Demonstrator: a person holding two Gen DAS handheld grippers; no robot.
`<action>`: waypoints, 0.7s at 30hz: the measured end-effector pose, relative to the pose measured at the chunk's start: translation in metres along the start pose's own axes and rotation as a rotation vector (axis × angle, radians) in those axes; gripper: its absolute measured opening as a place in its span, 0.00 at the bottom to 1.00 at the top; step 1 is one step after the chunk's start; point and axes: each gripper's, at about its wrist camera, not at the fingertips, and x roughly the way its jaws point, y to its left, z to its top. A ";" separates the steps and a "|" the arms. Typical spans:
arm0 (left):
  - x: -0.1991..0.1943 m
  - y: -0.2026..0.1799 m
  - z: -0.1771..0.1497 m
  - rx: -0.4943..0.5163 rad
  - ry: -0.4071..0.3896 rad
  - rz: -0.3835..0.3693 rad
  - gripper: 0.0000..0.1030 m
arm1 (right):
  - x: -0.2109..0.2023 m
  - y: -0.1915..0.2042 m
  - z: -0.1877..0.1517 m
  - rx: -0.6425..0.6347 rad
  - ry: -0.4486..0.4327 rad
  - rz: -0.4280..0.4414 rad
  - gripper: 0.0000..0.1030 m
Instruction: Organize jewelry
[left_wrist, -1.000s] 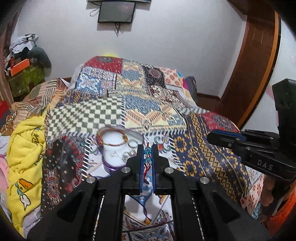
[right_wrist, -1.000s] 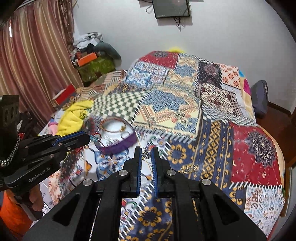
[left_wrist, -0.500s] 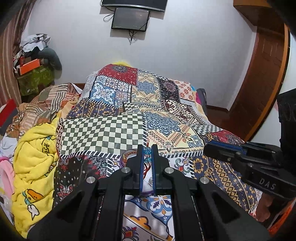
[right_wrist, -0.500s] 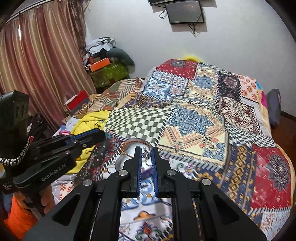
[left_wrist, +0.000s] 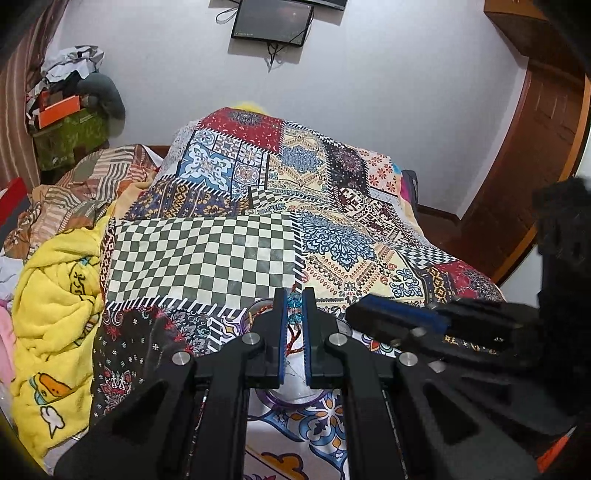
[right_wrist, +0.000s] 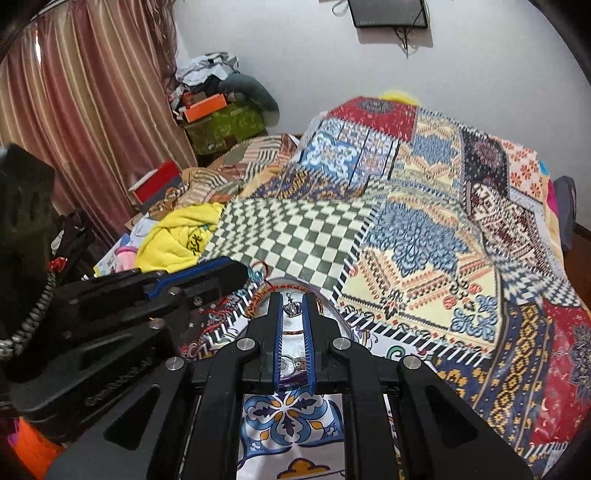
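Moved forward across the patchwork bedspread (left_wrist: 207, 258) since a second ago, both of them: dish (right_wrist: 332, 325) then well ahead at 12 o'clock, now tucked right under the fingertips in each wrist view.

Right gripper (right_wrist: 293, 308) nearly closed, pinching a small silver crown-shaped charm (right_wrist: 293, 309) at the very tips. Left gripper (left_wrist: 294, 306) likewise nearly closed, holding a small turquoise beaded piece (left_wrist: 294, 302) with a red cord (left_wrist: 291, 338) trailing down from it. Cannot tell whether charm and beads belong to 1 item or 2.

Dish: clear, purple-based, on the bed, directly below both sets of tips. Holds a braided orange-red bracelet (right_wrist: 273, 290) along its far rim at 11 o'clock, plus a watch-like piece (right_wrist: 291, 363) near the front, partly hidden between the right jaws. From the right view, left gripper sits at 9 o'clock, just beside the dish rim.

Likely step: lowering the held pieces into the dish. To do it well:
- Keep both tips over the dish interior, not the rim, before releasing.
- Lower close to the dish floor so the light charm does not bounce out onto the busy fabric, where it would be hard to find.
- Release 1 side first if joined, to avoid a taut cord flicking.
- Avoid nudging the dish; soft bedding, likely to tip.
- Steer clear of the other gripper, very near.
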 end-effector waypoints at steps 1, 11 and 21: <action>0.002 0.001 0.000 -0.001 0.004 0.000 0.05 | 0.004 -0.002 -0.001 0.002 0.009 -0.001 0.09; 0.019 0.004 -0.002 0.000 0.040 0.005 0.05 | 0.030 -0.011 -0.009 0.014 0.078 -0.001 0.09; 0.024 0.000 -0.002 0.021 0.062 0.008 0.05 | 0.033 -0.001 -0.015 -0.050 0.098 0.030 0.09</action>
